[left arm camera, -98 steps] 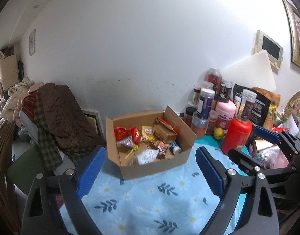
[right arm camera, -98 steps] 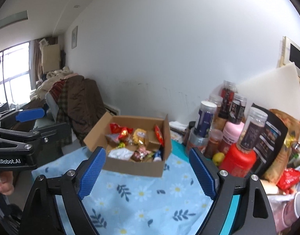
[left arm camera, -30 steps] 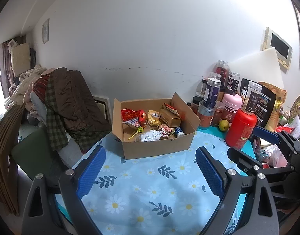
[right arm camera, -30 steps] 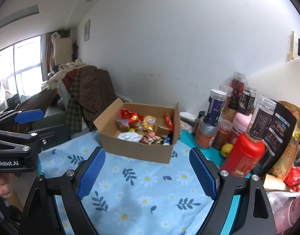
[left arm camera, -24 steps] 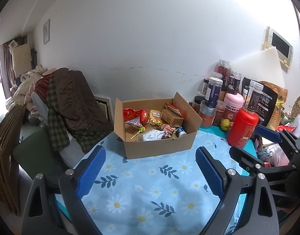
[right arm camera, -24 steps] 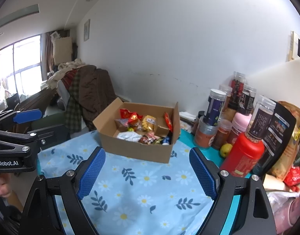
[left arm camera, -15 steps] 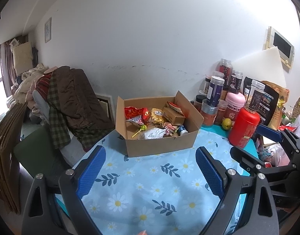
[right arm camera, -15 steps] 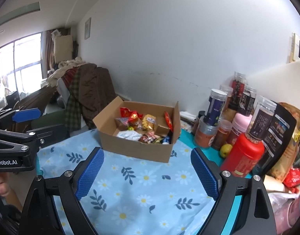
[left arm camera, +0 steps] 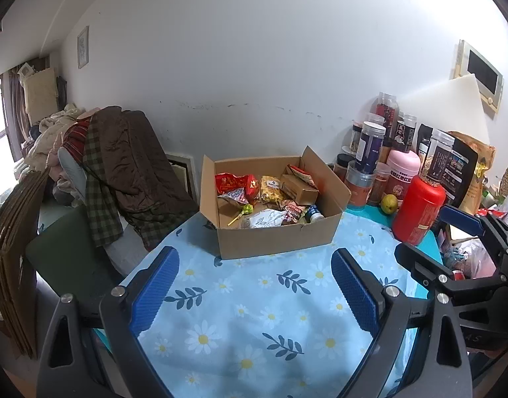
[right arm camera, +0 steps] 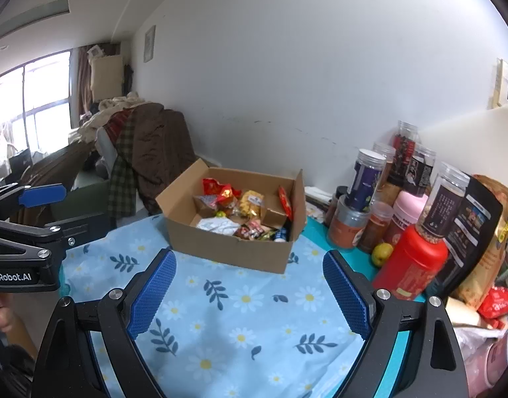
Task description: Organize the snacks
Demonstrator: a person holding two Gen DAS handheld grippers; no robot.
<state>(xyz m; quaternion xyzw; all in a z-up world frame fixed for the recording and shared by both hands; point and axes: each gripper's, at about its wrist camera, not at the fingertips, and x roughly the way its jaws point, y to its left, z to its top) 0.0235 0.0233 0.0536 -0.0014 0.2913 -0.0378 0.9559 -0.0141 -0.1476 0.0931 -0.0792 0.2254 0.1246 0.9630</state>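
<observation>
place: lived-in home room | evidence: clothes heaped on chair (left arm camera: 121, 172), daisy tablecloth (left arm camera: 254, 298), food jars (right arm camera: 370, 179), framed pictures (left arm camera: 83, 46), window (right arm camera: 38, 99)

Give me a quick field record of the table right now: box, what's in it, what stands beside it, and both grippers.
box: open cardboard box on the floral cloth
contents: mixed snack packets, a lollipop, a small brown carton
right of box: red bottle, pink jar, clear jars, a yellow-green fruit
left gripper: open, empty, short of the box
right gripper: open, empty, short of the box
</observation>
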